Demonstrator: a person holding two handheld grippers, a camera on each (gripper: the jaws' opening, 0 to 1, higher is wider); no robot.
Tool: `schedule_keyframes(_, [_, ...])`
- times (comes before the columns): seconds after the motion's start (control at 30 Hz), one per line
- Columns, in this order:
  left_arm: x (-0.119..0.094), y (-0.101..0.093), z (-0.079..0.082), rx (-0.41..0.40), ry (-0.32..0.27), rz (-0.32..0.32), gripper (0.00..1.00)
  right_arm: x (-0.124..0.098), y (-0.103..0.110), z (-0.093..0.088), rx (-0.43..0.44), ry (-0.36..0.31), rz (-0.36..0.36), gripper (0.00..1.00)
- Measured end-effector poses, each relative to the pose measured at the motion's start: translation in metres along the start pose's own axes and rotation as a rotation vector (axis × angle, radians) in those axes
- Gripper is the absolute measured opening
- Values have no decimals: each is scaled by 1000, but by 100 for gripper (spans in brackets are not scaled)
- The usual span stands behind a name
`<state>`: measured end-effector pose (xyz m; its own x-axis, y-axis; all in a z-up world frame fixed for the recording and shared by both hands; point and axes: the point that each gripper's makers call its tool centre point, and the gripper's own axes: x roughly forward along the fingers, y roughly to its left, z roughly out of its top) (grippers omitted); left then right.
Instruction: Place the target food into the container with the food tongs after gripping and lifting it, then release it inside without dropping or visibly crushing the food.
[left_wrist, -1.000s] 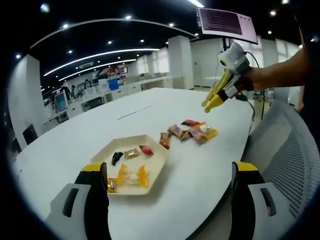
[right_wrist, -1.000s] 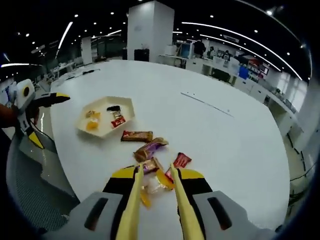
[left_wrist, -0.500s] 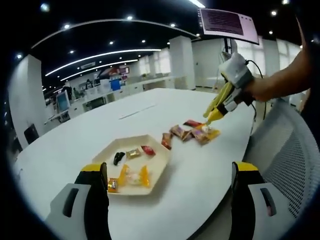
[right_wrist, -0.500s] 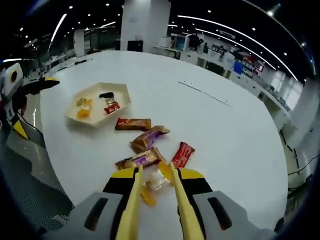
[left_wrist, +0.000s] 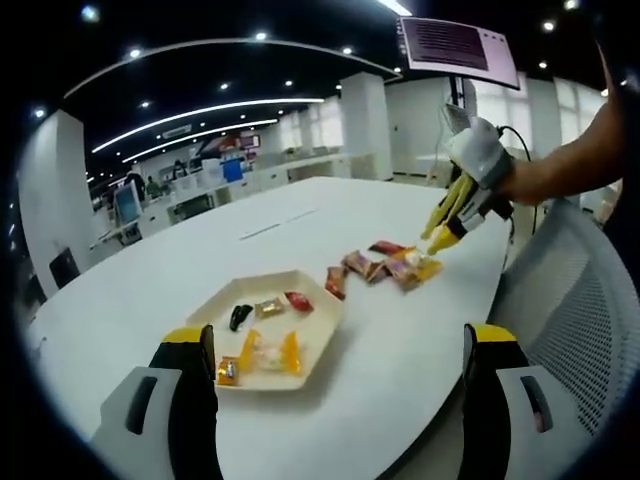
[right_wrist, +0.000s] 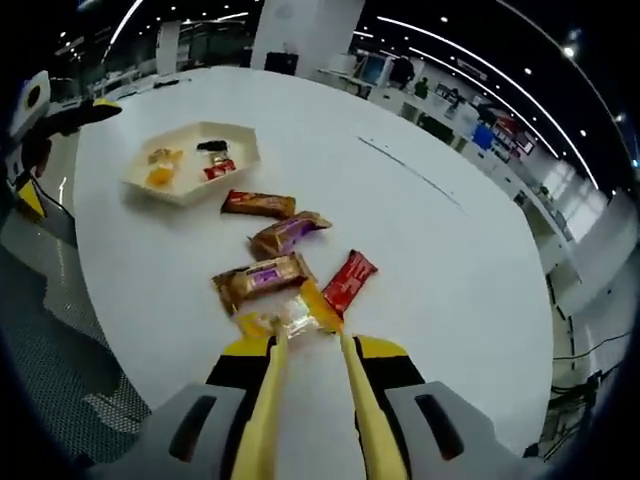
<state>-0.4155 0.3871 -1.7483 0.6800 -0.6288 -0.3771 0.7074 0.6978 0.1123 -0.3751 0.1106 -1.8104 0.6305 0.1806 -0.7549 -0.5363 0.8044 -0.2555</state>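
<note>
In the right gripper view the yellow tongs on the right gripper (right_wrist: 310, 338) sit a little way apart at bottom centre, tips just short of a clear-wrapped candy with orange twisted ends (right_wrist: 285, 314), gripping nothing. That candy lies flat on the white table (right_wrist: 420, 240), lowest in a loose row of brown, purple and red snack wrappers. The white hexagonal tray (right_wrist: 190, 165) is upper left, while the left gripper (left_wrist: 340, 345) is wide open and empty.
</note>
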Motion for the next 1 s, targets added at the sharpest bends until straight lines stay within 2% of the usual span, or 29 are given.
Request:
schedule_keyframes(0.03, [0, 0, 0, -2, 2, 0, 99, -1, -1, -1, 59, -9, 10, 29])
schedule_keyframes(0.1, [0, 0, 0, -1, 3, -2, 99, -5, -1, 4, 91, -27, 20, 29])
schedule_keyframes(0.17, [1, 0, -1, -1, 5, -4, 99, -5, 3, 8, 78, -34, 26, 29])
schedule_keyframes(0.2, [1, -1, -2, 0, 7, -4, 99, -4, 11, 14, 65, -56, 52, 29])
schedule_keyframes(0.27, [1, 0, -1, 2, 6, -1, 99, -2, 27, 21, 60, -59, 89, 29])
schedule_keyframes(0.37, [0, 1, -1, -1, 2, 5, 99, 1, 41, 30, 76, -86, 123, 29])
schedule_keyframes(0.4, [0, 1, -1, -5, 6, 4, 99, 2, 47, 32, 59, -91, 142, 29])
schedule_keyframes(0.47, [0, 1, -1, -3, 4, 6, 99, 4, 69, 41, -20, -138, 239, 29])
schedule_keyframes(0.5, [0, 1, -1, -9, 3, 2, 99, 6, 74, 31, -9, -81, 252, 29])
schedule_keyframes(0.53, [0, 1, -1, -9, 5, 4, 99, 8, 73, 25, -19, -52, 242, 29])
schedule_keyframes(0.57, [0, 2, -1, -6, 3, 9, 99, 11, 75, 25, -24, -55, 256, 28])
schedule_keyframes(0.63, [-1, 3, 0, -11, -6, 11, 99, 12, 68, 21, 17, -48, 244, 29])
schedule_keyframes(0.73, [0, 2, -1, -17, 1, 6, 99, 12, 54, 8, 63, -13, 236, 29])
schedule_keyframes(0.8, [1, 2, -2, -9, 7, 6, 99, 10, 44, 1, 71, -7, 215, 29])
schedule_keyframes(0.83, [1, 1, -2, -10, 8, 2, 99, 8, 36, -5, 102, 9, 196, 29])
schedule_keyframes(0.87, [1, 2, -2, -7, 11, 6, 99, 7, 26, -10, 122, 13, 170, 29])
schedule_keyframes(0.97, [1, 2, -2, -15, 7, 6, 99, 3, 18, -11, 165, -13, 167, 29])
schedule_keyframes(1.0, [1, 2, -3, -11, 14, 6, 99, 2, 12, -11, 174, -13, 142, 29])
